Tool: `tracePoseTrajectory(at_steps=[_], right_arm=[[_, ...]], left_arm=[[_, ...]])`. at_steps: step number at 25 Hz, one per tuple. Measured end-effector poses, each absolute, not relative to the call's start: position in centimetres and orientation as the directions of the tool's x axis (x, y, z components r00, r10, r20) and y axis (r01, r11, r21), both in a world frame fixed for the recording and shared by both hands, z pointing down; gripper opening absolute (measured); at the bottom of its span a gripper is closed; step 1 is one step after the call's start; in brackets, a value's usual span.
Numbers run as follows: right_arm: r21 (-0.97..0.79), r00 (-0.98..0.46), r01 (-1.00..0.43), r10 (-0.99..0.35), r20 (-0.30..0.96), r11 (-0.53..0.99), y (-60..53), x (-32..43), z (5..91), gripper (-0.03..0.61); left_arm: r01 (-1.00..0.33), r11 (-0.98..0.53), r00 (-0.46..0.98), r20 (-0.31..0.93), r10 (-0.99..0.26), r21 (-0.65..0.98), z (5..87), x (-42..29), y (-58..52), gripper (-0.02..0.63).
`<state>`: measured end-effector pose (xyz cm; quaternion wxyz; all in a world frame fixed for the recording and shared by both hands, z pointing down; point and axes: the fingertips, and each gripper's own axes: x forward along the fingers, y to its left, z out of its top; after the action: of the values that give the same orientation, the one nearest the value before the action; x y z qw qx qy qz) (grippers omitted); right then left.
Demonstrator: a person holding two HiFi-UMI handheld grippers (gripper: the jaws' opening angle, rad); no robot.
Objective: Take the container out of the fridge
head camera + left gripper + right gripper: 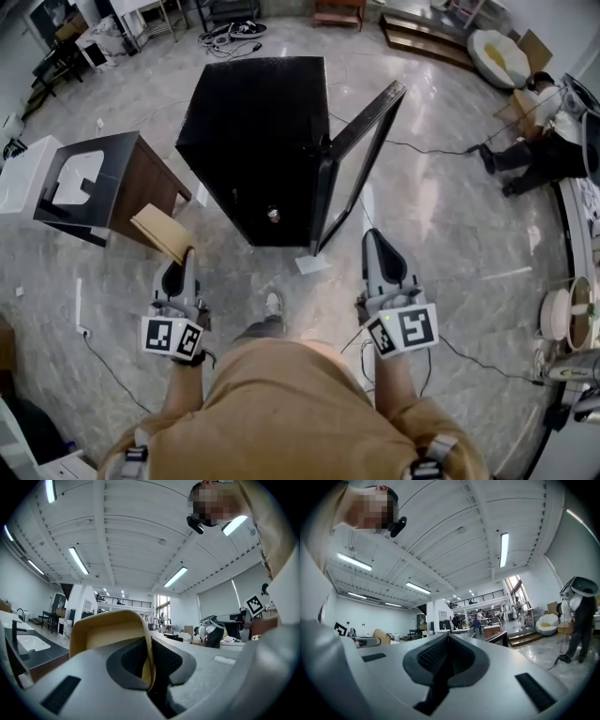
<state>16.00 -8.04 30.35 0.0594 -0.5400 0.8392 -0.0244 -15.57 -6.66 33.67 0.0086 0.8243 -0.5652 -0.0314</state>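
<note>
At the near left of the black fridge point(253, 141), the tan container point(161, 232) is outside the cabinet and held clear of the floor point(441, 234), between the fridge's near left corner and a low brown cabinet point(94, 178) further left. The left gripper point(149, 645) holds it: in the left gripper view, the fingers point(126, 660) are clenched on one thin wall of the container, with the open tan body rising to the left of the grip. The gripper points level, towards the fridge. The fridge door point(361, 159) stands open and is swung out to the right, with its edge toward the person. The right gripper point(446, 641) is near the lower edge of the door, to the right of the fridge front. Its fingers are pressed together with nothing between them, and it also points level. The marker cube point(172, 337) of the left gripper and the marker cube point(405, 330) of the right gripper both sit at the near end, at the person's wrists. A shoe point(273, 303) shows on the floor between the two grippers. At the far right, a second person point(530, 150) sits on the floor, well apart from the fridge.
</note>
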Motion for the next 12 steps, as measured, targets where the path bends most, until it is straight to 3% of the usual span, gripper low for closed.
tracePoseTrajectory(at_steps=[12], right_arm=[[-0.051,-0.390,-0.918,-0.918,-0.066,0.394,-9.9,15.2,29.2,0.000]], left_arm=[[-0.933,-0.356,0.351,-0.079,-0.933,0.055,31.9,-17.2,-9.5,0.025]])
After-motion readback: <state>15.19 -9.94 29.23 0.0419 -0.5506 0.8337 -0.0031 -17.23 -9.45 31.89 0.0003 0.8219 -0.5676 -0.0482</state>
